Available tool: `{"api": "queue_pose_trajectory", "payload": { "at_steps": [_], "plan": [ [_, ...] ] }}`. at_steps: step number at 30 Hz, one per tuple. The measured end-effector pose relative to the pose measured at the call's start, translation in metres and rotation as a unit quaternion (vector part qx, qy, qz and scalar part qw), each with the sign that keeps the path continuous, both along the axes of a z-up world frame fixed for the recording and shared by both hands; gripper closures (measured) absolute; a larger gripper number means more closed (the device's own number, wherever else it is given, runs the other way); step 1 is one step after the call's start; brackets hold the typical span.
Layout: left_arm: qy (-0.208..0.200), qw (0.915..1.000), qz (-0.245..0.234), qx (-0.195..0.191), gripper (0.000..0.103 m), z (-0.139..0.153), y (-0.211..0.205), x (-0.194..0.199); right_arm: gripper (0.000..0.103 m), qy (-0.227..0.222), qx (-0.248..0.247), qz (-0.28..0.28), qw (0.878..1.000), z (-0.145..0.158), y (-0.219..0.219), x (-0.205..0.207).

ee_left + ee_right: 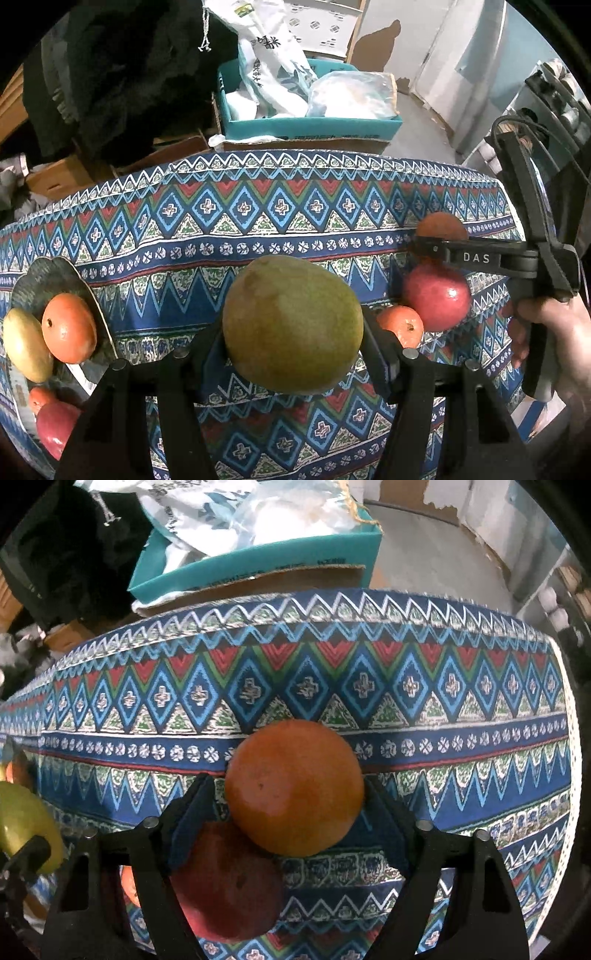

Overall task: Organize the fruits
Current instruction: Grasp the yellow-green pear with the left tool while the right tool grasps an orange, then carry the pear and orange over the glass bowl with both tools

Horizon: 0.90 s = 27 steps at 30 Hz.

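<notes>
Far tablecloth (369, 686) lies bare; red apple (225, 882) crowds the orange (293, 786).

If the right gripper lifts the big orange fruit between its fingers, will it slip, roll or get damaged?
The orange fruit looks round and smooth, so it might slip or turn between the pads of the right gripper, which meet it only at its two sides. Set down on the patterned cloth, it would probably roll. It looks firm, so it would probably not be damaged.

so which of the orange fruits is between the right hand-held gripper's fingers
The large round orange fruit, beside the red apple. The small orange tangerine lies loose on the patterned tablecloth; another orange fruit sits on the dark plate.
</notes>
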<state>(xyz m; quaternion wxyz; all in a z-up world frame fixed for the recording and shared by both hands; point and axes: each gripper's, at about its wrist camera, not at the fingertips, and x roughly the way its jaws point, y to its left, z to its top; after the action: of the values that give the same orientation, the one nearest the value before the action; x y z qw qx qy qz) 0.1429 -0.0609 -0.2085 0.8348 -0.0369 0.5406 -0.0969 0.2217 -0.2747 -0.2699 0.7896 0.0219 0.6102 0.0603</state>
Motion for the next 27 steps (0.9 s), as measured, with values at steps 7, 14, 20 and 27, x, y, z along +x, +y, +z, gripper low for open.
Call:
{"api": "queue_pose_trajectory", "payload": {
  "at_steps": [7,14,20,27],
  "plan": [
    [-0.003,1.0,0.001,-0.003,0.037,0.005,0.007,-0.008,0.034,-0.014,-0.007,-0.003,1.0,0.001,0.001,0.001],
    [-0.015,0.9999,0.006,-0.005,0.037,0.018,0.017,-0.018,0.035,-0.052,-0.017,0.003,0.998,0.028,0.002,-0.014],
    [-0.031,0.9995,0.007,-0.006,0.037,0.033,0.024,-0.026,0.035,-0.087,-0.02,0.025,0.996,0.058,0.016,-0.028],
    [-0.048,0.9988,0.008,-0.009,0.037,0.053,0.032,-0.038,0.035,-0.122,-0.004,0.058,0.991,0.098,0.033,-0.052]
  ]
}}
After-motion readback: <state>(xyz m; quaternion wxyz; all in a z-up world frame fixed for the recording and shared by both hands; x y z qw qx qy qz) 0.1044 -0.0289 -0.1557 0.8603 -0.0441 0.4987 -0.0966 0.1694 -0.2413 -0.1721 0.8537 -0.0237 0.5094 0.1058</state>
